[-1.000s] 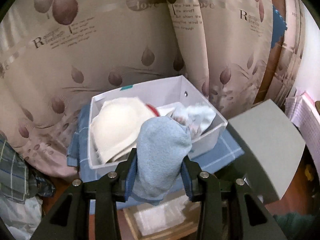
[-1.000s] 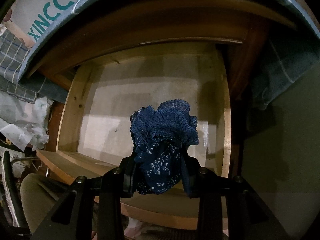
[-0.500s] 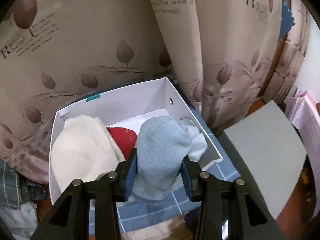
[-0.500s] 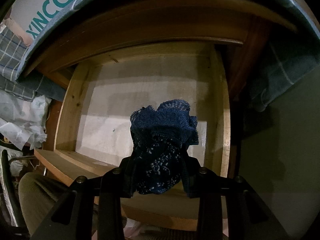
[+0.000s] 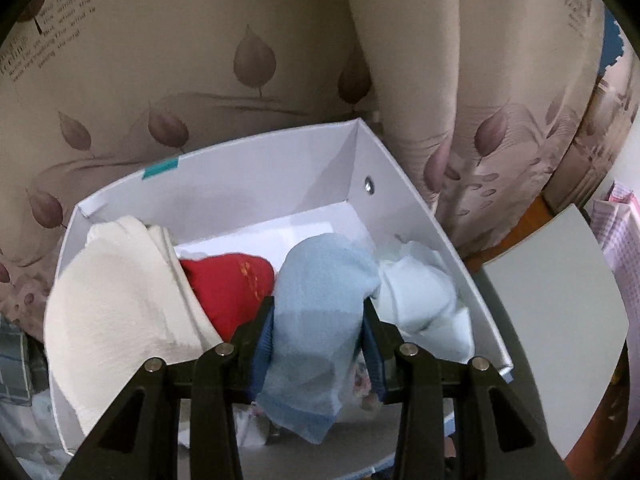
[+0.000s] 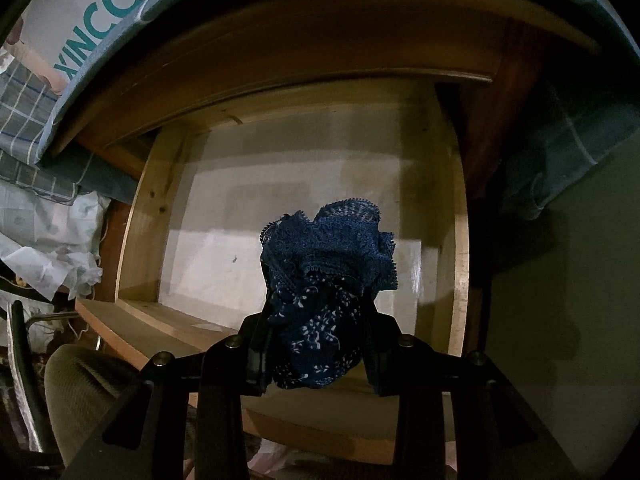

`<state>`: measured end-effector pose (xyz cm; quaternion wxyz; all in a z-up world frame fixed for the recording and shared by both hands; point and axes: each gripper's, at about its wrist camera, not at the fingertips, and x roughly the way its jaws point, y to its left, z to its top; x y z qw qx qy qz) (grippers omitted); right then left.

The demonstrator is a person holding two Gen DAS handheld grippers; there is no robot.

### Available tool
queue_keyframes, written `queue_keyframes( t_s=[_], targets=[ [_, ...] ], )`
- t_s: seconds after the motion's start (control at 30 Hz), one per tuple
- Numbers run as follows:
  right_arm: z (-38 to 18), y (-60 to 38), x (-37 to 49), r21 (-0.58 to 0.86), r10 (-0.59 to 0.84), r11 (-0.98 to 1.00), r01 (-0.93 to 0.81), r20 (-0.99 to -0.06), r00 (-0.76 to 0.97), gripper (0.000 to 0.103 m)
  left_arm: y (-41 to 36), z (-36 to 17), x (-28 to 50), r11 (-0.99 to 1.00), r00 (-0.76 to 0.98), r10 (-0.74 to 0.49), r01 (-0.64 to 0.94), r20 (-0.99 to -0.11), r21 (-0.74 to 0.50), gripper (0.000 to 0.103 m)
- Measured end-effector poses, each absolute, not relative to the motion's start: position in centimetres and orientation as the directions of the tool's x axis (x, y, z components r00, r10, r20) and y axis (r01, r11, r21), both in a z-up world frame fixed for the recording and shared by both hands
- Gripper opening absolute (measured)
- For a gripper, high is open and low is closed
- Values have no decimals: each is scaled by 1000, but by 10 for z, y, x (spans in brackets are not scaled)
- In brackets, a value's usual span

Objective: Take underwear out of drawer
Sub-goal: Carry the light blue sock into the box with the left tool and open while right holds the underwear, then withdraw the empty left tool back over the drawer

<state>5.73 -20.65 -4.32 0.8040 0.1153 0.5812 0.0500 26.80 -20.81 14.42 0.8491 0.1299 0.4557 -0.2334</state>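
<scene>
Pale blue underwear [image 5: 320, 312] — clamped between the narrowed jaws of your left gripper [image 5: 319, 322], bunched above the pads with a tail hanging below, over the white box [image 5: 396, 172] holding cream, red and white pieces. Navy lace underwear [image 6: 326, 300] — pinched likewise in your right gripper [image 6: 318, 344], above the otherwise bare wooden drawer [image 6: 458, 240]. Risk: the hanging tail could snag the box wall; loosely bunched cloth may slip from either grip.
</scene>
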Motion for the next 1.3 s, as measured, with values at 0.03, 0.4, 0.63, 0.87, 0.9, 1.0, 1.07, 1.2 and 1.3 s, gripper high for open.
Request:
queue_keyframes(
  t_s=[0.03,0.4,0.63,0.87,0.9,1.0,1.07,1.2,1.3],
  targets=[
    [-43,-206,57,242,213,969,54,-924,319,33,-209,141,268,858,479,-272,514,-835,16,40],
    [-45,-205,58,239,211,970,53,-926,314,33,-213,140,271,864,489,-255,503,-834,30,43],
    [-44,-203,59,231,206,972,47,-929,307,33,-208,152,263,876,520,-251,480,-817,37,48],
    [-44,-204,59,228,204,973,46,-931,304,33,-195,180,243,868,543,-311,497,-780,0,59],
    [-44,-204,59,226,202,973,45,-931,304,33,-191,186,238,866,549,-320,500,-772,-4,60],
    [-44,-204,59,221,198,974,44,-933,302,33,-181,201,220,860,567,-347,511,-747,-11,61],
    [-45,-204,59,221,197,974,45,-932,303,33,-172,208,207,858,580,-358,513,-732,-13,62],
    [-45,-204,59,220,194,974,50,-931,309,33,-145,208,169,866,620,-329,500,-712,35,63],
    [-45,-204,59,224,197,973,53,-930,309,33,-122,192,139,870,652,-264,478,-710,116,63]
  ],
)
